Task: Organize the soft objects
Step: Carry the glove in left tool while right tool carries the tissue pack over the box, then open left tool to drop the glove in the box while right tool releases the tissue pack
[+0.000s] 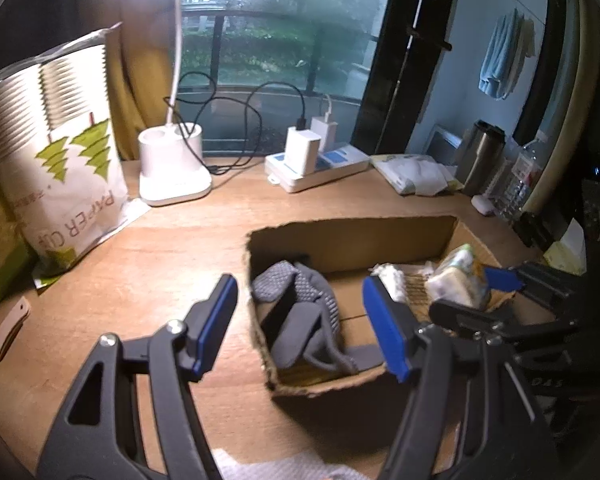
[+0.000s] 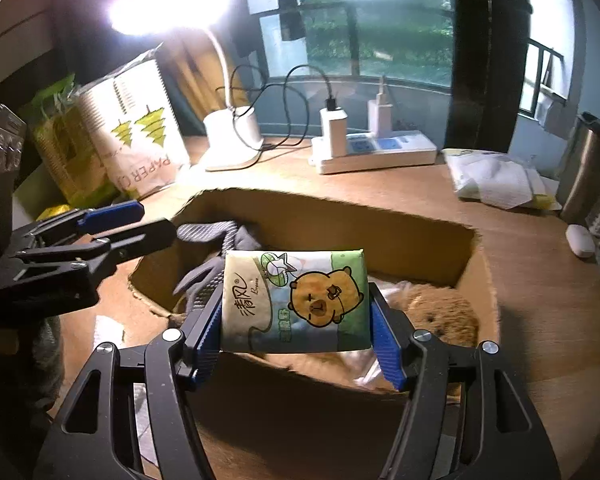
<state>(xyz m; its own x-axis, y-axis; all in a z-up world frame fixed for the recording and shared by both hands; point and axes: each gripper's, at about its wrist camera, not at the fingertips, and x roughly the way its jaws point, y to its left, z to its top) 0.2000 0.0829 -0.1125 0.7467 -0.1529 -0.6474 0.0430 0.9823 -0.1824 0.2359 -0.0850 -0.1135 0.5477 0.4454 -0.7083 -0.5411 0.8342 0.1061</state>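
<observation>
gloves in box, lamp behind

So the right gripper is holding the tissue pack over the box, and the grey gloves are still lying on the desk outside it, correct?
Not quite. The grey gloves lie inside the cardboard box, as the left wrist view shows. The rest holds: the right gripper grips the tissue pack above the box.

lit desk lamp, power strip with chargers, paper-cup bag, steel flask.
</observation>
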